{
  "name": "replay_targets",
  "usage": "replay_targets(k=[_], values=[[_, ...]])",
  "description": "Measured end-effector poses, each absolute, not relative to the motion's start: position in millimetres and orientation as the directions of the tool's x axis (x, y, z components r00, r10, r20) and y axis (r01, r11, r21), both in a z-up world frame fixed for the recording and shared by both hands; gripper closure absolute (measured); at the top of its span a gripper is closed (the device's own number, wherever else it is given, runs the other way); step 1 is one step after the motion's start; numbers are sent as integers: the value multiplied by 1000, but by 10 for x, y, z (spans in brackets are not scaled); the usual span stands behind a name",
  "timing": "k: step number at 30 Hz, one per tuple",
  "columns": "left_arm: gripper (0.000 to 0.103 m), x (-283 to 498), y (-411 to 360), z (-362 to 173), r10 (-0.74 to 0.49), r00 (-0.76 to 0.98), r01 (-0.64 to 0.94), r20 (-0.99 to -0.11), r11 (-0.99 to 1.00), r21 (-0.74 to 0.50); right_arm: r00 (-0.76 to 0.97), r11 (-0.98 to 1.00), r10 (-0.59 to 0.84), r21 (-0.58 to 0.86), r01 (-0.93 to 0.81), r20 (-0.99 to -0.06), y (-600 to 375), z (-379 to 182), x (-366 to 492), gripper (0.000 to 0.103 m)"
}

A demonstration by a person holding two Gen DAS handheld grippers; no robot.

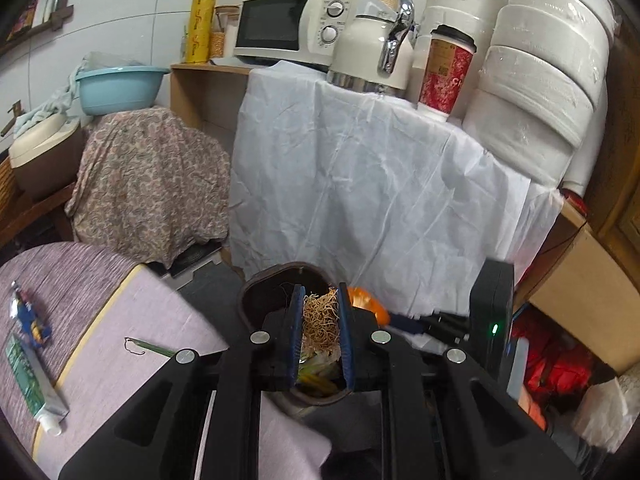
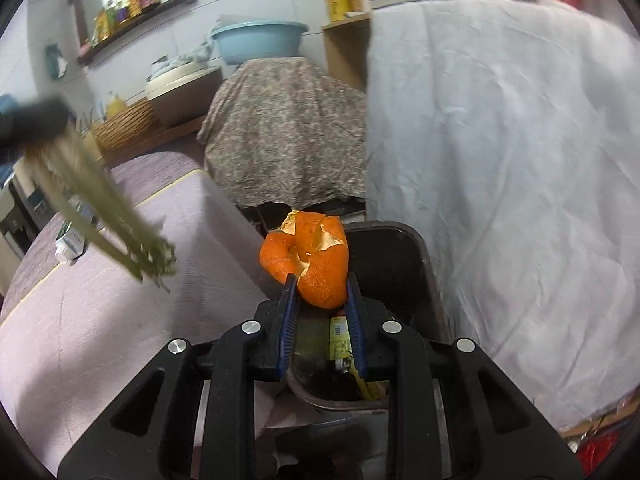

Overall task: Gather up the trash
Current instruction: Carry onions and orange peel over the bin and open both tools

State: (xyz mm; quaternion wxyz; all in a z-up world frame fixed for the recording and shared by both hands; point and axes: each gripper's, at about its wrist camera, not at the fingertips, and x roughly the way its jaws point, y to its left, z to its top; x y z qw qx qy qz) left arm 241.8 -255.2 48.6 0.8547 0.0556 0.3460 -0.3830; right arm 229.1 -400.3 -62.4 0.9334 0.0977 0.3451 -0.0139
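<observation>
Room: a cramped kitchen corner with white wall tiles, a white sheet (image 1: 360,184) hanging over a counter, and a floral cloth (image 1: 148,184) draped over something low beside it.
Counter: a white microwave (image 1: 292,24), a cream kettle (image 1: 374,52), a red paper cup with a black lid (image 1: 444,72) and stacked rolls of white paper (image 1: 548,60) stand on top.
Table: a lilac cloth with a yellow edge (image 1: 132,360) covers it; a toothpaste tube (image 1: 32,384) and a small blue packet (image 1: 32,320) lie on it, and a thin green stem (image 1: 148,346) lies nearer the bin.
Bin: a dark brown trash bin (image 2: 404,264) stands on the floor between the table's edge and the white sheet, open at the top, with scraps and a yellow wrapper inside.
Left gripper (image 1: 322,300): the jaws are nearly closed and clamp a tangle of dry, pale brown roots (image 1: 320,316), held over the bin's opening; in the right wrist view green stalks (image 2: 104,216) hang from it over the table, blurred.
Right gripper (image 2: 322,284): the jaws are narrowly set and pinch an orange peel (image 2: 308,260) at its lower edge, the peel standing up just above the bin's near rim.
Wall shelf: bottles (image 2: 128,0) stand in a row on a dark wooden shelf, and a blue basin (image 2: 258,42) sits on top of the floral cloth.
</observation>
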Motion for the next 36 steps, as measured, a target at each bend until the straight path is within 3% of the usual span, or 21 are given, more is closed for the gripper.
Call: replay_targets(k=[8,23,25,27,29,34,36], values=[[87,2603,-3141,336,-611,440,698,-658,694,-178,725,973,-47,134,189,-687,-4275,-933,2149,79],[85,2996,-3718,-847,-533,287,631,-796,730,-261,655,943,-63,170,285,-753,-4555,-1476,2071,79],[75,3003,-3729,-897,-525,284,629,-802,734,-258,645,941,-60,171,290,-762,-4562,-1545,2079,79],[43,2988,-3714,-894,-508,311,618,-803,750,-235,637,940,-56,175,293,-769,-4544,-1605,2099,79],[36,2983,-3687,-868,-518,330,613,-789,753,-238,627,939,-51,176,295,-777,-4530,-1676,2120,79],[33,2925,-3537,-722,-535,352,607,-768,755,-247,620,938,-33,189,290,-784,-4501,-1785,2178,79],[26,2849,-3449,-642,-545,367,615,-754,750,-243,616,941,-23,190,279,-787,-4452,-1810,2205,79]])
